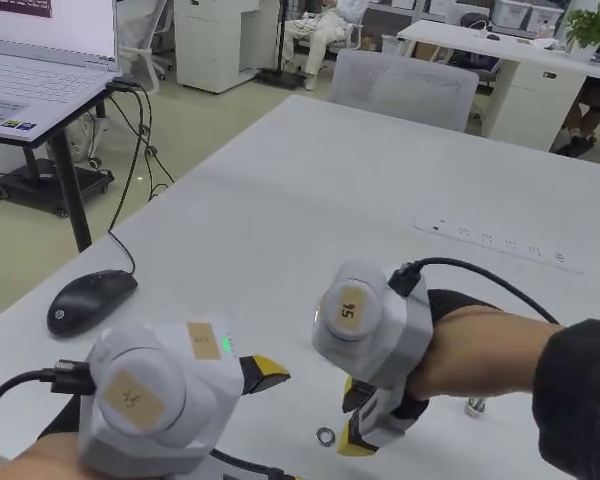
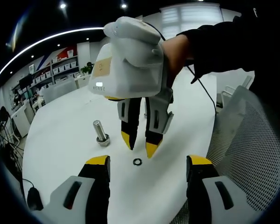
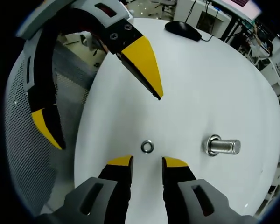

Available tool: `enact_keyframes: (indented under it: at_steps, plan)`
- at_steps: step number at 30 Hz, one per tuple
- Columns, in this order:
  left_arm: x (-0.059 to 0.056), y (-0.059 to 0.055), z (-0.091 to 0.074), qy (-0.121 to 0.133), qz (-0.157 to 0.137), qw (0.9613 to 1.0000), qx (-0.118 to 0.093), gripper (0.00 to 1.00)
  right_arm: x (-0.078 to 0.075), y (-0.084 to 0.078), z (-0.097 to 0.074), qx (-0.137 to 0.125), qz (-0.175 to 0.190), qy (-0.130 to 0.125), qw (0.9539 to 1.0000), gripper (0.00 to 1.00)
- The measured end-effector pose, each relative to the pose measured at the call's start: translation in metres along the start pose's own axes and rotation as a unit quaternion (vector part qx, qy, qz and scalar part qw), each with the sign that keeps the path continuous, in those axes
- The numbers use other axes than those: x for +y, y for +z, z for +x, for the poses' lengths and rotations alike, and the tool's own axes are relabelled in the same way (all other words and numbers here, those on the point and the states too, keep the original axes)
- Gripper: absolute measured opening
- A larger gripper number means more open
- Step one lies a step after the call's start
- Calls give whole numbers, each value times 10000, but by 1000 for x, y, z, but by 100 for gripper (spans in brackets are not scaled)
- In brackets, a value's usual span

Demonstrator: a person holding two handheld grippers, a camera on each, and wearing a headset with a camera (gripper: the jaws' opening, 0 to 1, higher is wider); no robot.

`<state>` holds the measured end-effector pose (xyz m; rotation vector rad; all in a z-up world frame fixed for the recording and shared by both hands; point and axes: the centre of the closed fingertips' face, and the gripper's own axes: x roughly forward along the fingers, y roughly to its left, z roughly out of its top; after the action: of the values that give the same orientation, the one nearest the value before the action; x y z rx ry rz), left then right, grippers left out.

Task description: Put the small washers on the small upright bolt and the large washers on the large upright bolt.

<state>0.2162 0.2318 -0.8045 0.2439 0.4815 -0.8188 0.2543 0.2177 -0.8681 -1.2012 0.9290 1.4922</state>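
Yellow-tipped jaws of the right gripper (image 3: 147, 162) stood a narrow gap apart, holding nothing, with their tips pointed down at the counter (image 3: 214, 84). Just ahead of those tips, in line with the gap, a washer (image 3: 147, 146) lay flat with its hole upward, touched by neither gripper. To that gripper's right, apart from the washer, a bolt (image 3: 221, 146) stood upright, long axis vertical and threaded end up. A ring sat at its base; whether that was the bolt's head or a washer I could not tell. The left gripper (image 2: 148, 159) hovered opposite, jaws spread wide and empty, aimed toward the same washer. The counter was plain white. Farther from the grippers lay a black mouse (image 1: 90, 300) and a white power strip (image 1: 500, 240). Beyond were a grey mesh chair (image 1: 405, 85), a laptop (image 1: 30, 70) on a side stand, and office desks.
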Motion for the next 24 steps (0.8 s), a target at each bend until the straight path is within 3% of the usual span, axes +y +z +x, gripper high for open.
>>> enact_keyframes:
  at_steps: [6,24]
  plan:
    - [0,0,1,-5,5,10000,8,65,1,7,7,-44,-3,73,10000,23]
    - [0,1,2,-10,8,10000,-8,65,0,5,15,70,-71,19,9999,19]
